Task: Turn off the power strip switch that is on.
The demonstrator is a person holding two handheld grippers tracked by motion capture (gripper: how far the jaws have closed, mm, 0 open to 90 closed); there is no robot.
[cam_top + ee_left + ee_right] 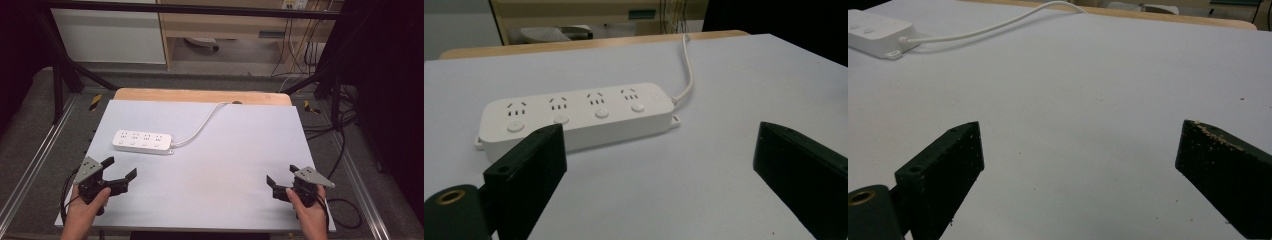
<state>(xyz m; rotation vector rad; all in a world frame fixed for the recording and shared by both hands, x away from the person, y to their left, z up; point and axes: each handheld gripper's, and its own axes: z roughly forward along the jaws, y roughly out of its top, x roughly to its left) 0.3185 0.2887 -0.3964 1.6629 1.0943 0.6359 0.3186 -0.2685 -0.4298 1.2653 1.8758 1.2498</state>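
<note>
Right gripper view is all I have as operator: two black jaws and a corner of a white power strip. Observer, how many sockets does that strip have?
Observer: The power strip has four socket groups in a row, each with a round button in front, as the left gripper view shows.
Operator: Which gripper is nearer to it?
Observer: The left gripper; in the high view it sits just in front of the strip, while the right gripper is off toward the table's right edge.
Operator: Where does the cord run?
Observer: The cord curves from the strip's right end to the far edge of the table.
</note>
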